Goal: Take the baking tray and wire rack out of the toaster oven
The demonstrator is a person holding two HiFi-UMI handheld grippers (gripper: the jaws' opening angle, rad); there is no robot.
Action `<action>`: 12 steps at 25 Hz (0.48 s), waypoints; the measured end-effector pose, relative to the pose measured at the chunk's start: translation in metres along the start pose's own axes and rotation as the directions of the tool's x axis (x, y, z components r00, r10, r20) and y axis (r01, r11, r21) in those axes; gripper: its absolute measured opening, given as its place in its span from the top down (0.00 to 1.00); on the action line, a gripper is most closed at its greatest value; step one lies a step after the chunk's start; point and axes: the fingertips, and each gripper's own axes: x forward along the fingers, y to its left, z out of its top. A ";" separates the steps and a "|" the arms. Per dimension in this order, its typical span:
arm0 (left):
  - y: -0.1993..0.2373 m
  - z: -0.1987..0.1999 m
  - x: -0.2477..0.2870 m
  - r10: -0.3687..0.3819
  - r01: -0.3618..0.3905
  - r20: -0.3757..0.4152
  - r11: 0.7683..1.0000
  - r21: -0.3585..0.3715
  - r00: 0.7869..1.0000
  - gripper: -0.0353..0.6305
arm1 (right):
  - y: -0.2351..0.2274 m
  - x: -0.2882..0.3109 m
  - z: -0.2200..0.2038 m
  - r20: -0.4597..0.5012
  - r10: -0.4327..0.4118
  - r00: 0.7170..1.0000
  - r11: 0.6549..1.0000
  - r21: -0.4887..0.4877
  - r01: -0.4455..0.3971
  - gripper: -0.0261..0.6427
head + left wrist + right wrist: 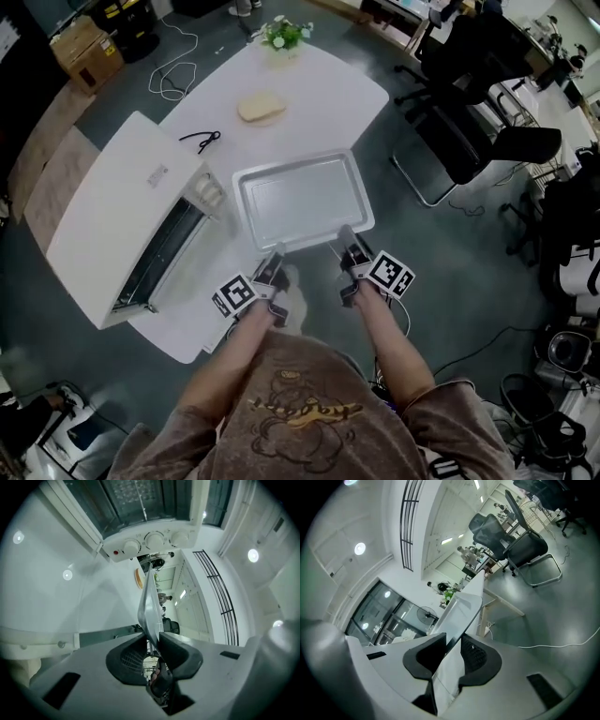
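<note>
A grey-green floor (450,281) spread around a white counter (328,89) with a rounded far end. Black office chairs (473,131) stood to the right, one on a chrome sled base. At the far left sat a cardboard box (89,52), and a white cable (173,70) looped over the floor near it. Pale wooden boards (52,164) lay along the left. Overhead, round ceiling lights (253,555) glowed beside a long slatted vent (218,590). In the distance stood a glass partition (386,613), with a fan (425,614) near it.

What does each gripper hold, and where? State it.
Both hold the tray by its near rim: left gripper toward the left end, right gripper toward the right.
</note>
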 end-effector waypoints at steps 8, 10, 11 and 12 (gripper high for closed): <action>0.037 0.038 0.049 0.075 -0.074 0.031 0.996 -0.041 0.997 0.83 | -0.028 0.076 0.010 -0.087 -0.028 0.996 1.000 0.007 0.028 0.82; 0.047 0.045 0.056 0.090 -0.088 0.033 0.994 -0.060 0.995 0.83 | -0.033 0.090 0.010 -0.109 -0.035 0.993 0.999 0.001 0.035 0.82; 0.051 0.048 0.060 0.095 -0.093 0.034 0.993 -0.068 0.995 0.83 | -0.035 0.097 0.010 -0.119 -0.037 0.992 0.999 -0.003 0.037 0.82; 0.054 0.050 0.063 0.100 -0.097 0.036 0.992 -0.075 0.994 0.83 | -0.037 0.102 0.011 -0.127 -0.040 0.991 0.999 -0.006 0.039 0.82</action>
